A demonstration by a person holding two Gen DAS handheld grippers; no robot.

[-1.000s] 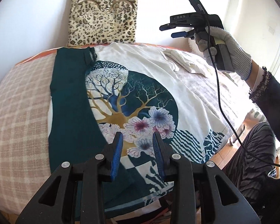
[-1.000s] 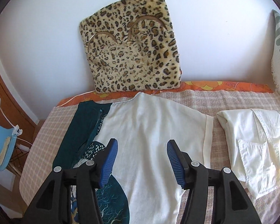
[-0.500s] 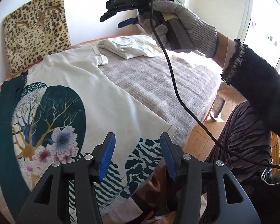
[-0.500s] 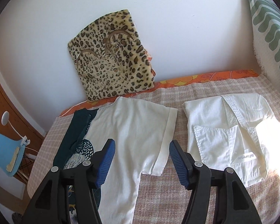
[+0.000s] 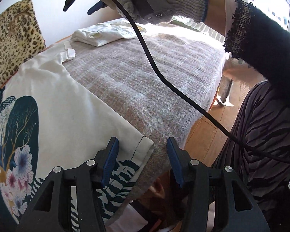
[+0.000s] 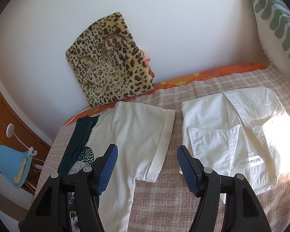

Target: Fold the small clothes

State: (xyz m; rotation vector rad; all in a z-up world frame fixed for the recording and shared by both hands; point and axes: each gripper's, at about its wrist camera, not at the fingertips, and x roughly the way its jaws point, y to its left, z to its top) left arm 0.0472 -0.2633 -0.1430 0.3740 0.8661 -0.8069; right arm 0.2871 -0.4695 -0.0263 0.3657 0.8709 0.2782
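- Since a second ago the left gripper (image 5: 141, 154) has swung off the flower print and over to the bottom hem corner of the printed tee (image 5: 67, 119). Its jaws opened wider on the way but have settled now, and they stand apart with the corner sitting between them, pads not pressing on it.
- The right gripper (image 6: 147, 166) has slid sideways too, from over the tee's white middle to over its sleeve (image 6: 160, 135). Its jaws have just been opening, with nothing clamped. The sleeve edge and bare blanket show through the gap.
- Both claws are black plastic arms with ribbed blue pads, silver screw heads on the knuckles.
- The tee lies flat on the bed. It's smooth cream cotton with a dark teal panel, a gold branching tree, soft pink and lilac flowers and zebra-ish stripes near the hem. The hem has dark stitching.
- The folded white shirt (image 6: 232, 135) sits just beside the tee, apart from it. It's crisp woven fabric with a buttoned placket, a pocket and a label showing.
- The checked blanket (image 5: 145, 81) is fuzzy, woolly-looking, beige and pink.
- The leopard cushion (image 6: 110, 67) is plush fur, leaning on the wall (image 6: 164, 19) behind the tee.
- In the left view a grey knit glove (image 5: 164, 2) holds the right gripper's handle, with a black cable (image 5: 164, 77) trailing from it and a fuzzy black sleeve (image 5: 261, 44) behind.
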